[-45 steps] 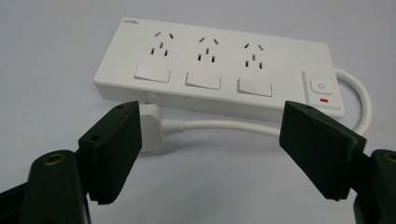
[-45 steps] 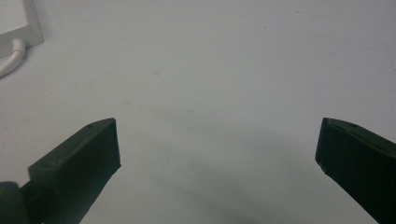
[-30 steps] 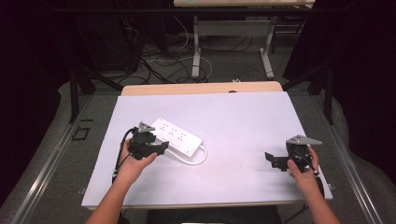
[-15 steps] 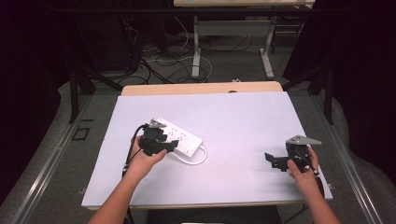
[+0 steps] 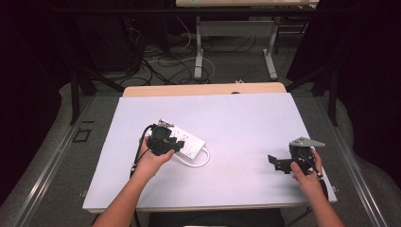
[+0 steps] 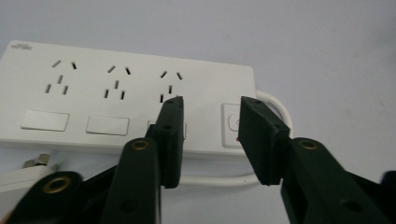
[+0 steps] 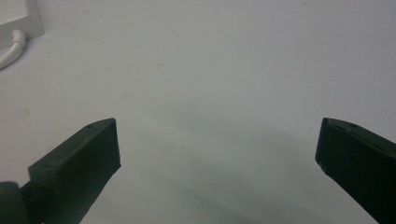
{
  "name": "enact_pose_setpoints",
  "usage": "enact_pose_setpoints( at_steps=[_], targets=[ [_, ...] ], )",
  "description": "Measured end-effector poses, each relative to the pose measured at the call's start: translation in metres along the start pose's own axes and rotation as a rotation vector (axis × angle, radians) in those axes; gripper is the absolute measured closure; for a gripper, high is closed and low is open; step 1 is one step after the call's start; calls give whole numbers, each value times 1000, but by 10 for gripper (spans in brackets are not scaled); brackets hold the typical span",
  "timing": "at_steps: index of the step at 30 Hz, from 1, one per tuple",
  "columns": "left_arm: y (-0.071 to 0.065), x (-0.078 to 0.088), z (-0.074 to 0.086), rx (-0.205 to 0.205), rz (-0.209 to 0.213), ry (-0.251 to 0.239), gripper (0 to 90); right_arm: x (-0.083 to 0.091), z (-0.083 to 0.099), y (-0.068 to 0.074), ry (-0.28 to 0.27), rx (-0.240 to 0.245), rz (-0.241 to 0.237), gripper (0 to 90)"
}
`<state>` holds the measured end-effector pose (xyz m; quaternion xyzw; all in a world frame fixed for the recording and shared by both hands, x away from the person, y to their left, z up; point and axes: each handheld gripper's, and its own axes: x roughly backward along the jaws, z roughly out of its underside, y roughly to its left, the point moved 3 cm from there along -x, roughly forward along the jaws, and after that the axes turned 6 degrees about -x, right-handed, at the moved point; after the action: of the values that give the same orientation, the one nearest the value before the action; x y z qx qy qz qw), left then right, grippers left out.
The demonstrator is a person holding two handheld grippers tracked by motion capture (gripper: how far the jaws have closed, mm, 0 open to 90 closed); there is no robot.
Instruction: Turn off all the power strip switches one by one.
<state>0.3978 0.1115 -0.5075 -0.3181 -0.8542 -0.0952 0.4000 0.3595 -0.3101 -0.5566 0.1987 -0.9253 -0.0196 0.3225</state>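
A white power strip [image 5: 191, 141] with three sockets lies left of centre on the white table [image 5: 246, 118], its white cable [image 5: 202, 163] looped at its near side. My left gripper [image 5: 176, 144] hovers over the strip's right end. In the left gripper view its jaws have just been closing and stand a little apart above the switches [image 6: 107, 125] of the strip [image 6: 116, 70], with nothing clamped between them. My right gripper [image 5: 275, 164] rests near the table's right front edge, jaws wide open [image 7: 217, 126] over bare table.
A wooden board edge [image 5: 203, 89] runs along the table's far side. Desk legs [image 5: 198, 47] and loose cables [image 5: 156, 61] lie on the floor beyond. The strip's plug end [image 6: 37, 163] lies beside my left jaw. A corner of the strip [image 7: 18, 18] sits far off from the right gripper.
My left hand has slid to the right, from the strip's left end to over its right end, and its jaws have narrowed. The right hand has stayed still.
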Motion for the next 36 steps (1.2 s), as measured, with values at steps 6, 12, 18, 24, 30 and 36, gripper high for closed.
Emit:
enact_pose_setpoints(
  at_steps=[6, 12, 18, 24, 30, 36],
  targets=[
    [-4, -7, -2, 2, -3, 12, 680, 0, 0, -1, 2, 2, 6, 0],
    [-8, -13, -4, -8, -4, 32, 708, 0, 1, -1, 3, -3, 3, 0],
    [-10, -19, -6, -13, -6, 42, 777, -1, 1, -1, 6, -4, 2, 0],
    [-12, -24, -7, -2, -4, 67, 823, -1, 1, -1, 5, -1, -5, 0],
    [-13, -27, -7, -1, 1, 91, 891, -2, 1, -1, 6, -2, -4, 0],
    [-16, -33, -9, 2, 19, 106, 900, -2, 2, -1, 10, 2, -2, 0]
  ],
)
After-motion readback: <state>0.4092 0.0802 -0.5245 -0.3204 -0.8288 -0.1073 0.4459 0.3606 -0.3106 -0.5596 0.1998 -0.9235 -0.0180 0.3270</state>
